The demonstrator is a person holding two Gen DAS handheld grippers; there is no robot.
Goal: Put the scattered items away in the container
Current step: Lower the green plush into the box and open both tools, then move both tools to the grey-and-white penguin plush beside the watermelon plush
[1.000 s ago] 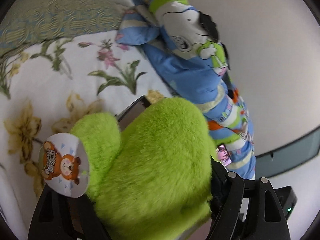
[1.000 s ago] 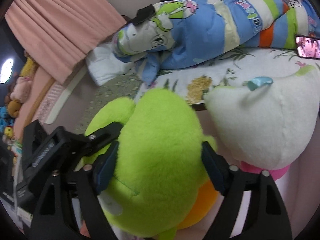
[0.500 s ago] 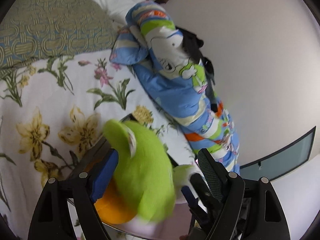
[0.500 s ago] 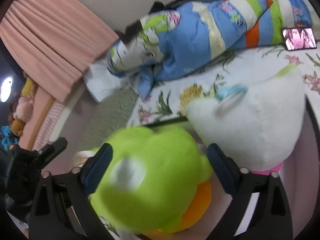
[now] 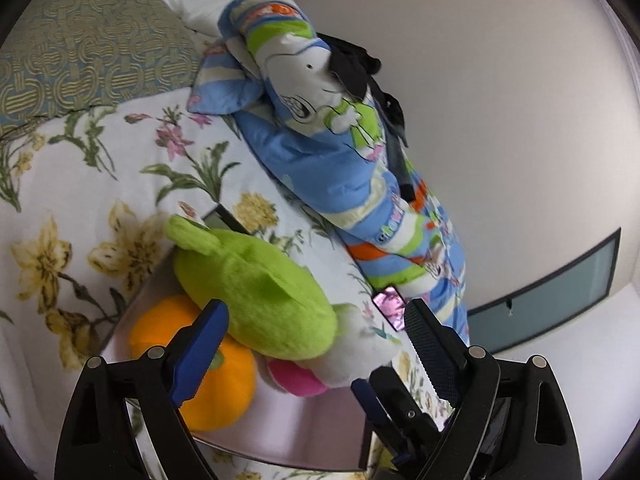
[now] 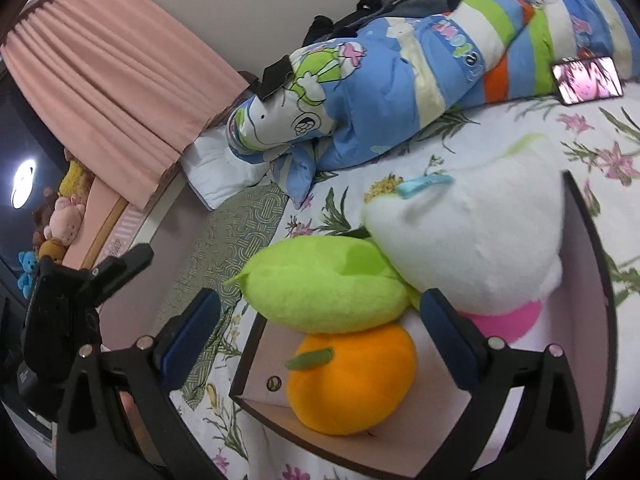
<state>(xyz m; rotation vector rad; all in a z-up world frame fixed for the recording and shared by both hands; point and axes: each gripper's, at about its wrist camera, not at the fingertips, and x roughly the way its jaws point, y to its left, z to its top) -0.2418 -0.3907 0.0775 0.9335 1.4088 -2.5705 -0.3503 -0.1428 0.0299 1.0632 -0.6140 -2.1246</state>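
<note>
Holding nothing, the left gripper (image 5: 316, 340) and right gripper (image 6: 320, 328) hover over the container (image 6: 588, 240) on the bed (image 5: 60, 184), jaws spread apart.

Orange plush (image 6: 352, 380): lowest in the container; likely light and squashy; best pinched across its body.

Green plush (image 5: 256, 292): lying on the orange one; soft pile; paper tag on its ear, print unreadable.

White plush (image 6: 472, 240): leaning beside it, pink base.

Quilt (image 5: 328, 152): against the wall; lettering too distorted to read.

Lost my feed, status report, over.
Left gripper and right gripper open, empty. Green plush in box, atop orange plush. Nothing in the way.
</note>
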